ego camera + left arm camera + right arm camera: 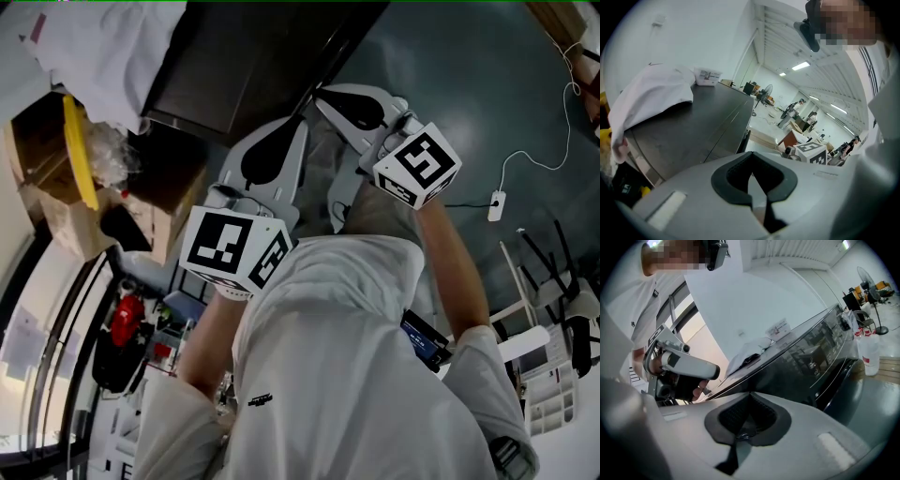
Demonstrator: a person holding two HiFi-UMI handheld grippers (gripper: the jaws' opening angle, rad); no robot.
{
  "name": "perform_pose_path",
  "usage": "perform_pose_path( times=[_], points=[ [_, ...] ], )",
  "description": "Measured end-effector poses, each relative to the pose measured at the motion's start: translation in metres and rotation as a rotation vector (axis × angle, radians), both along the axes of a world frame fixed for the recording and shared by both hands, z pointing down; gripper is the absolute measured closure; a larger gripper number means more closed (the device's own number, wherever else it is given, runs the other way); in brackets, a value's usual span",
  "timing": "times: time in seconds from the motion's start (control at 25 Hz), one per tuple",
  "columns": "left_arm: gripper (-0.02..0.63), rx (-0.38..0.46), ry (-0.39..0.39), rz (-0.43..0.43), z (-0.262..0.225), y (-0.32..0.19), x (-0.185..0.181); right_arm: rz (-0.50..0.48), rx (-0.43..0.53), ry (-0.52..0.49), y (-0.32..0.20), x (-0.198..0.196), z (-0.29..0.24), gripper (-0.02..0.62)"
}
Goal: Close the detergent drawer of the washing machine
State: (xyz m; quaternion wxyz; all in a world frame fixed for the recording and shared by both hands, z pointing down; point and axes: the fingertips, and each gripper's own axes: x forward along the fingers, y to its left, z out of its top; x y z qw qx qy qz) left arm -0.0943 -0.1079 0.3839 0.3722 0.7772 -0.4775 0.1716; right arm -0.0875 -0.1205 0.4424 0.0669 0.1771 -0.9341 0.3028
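Large white hall, ceiling strip lights [801, 65] glowing overhead and a grey-green floor [487, 94] spreading below. The dark washing machine [806, 357] is standing ahead, with a white cloth [651, 93] lying across its top. The left gripper [754, 197] and right gripper [742, 434] are hovering clear of it, both clenched with nothing between the jaws. The detergent drawer is sitting somewhere on the dark front panel, but it is not distinguishable.

The person is reaching both arms forward from the chest, the left forearm [208, 333] and right forearm [457, 258] angling inward. The left hand-held gripper [286, 145] and right hand-held gripper [347, 105] are pointing ahead, tips near each other, each pressing its jaws together on nothing.
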Motion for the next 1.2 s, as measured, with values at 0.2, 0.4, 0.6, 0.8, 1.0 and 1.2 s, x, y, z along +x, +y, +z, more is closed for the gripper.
perform_pose_path(
  times=[0.2,0.4,0.6,0.8,1.0,1.2],
  points=[
    [0.588,-0.012,-0.001,0.001,0.0016,-0.0032,-0.0011,0.002,-0.009,-0.002,-0.0005,-0.0012,-0.0013,0.592],
    [0.588,-0.011,0.003,0.006,0.0043,-0.0016,0.0003,-0.017,-0.002,0.006,-0.0009,-0.0016,-0.0023,0.592],
    [0.588,-0.015,-0.003,0.016,0.0042,-0.0022,0.0009,-0.003,-0.008,-0.002,-0.001,-0.0014,-0.0017,0.592],
    [0.588,-0.014,-0.008,0.022,0.0041,-0.0017,0.0004,0.004,-0.006,-0.004,-0.0019,-0.0023,-0.0015,0.592],
    [0.588,-0.011,-0.009,0.023,0.0033,0.0008,0.0011,0.014,-0.005,-0.006,-0.0019,-0.001,-0.0012,0.592],
    [0.588,-0.003,-0.007,0.015,0.0048,0.0036,0.0,0.03,-0.012,-0.014,-0.0026,-0.0011,-0.0007,0.592]
  ],
)
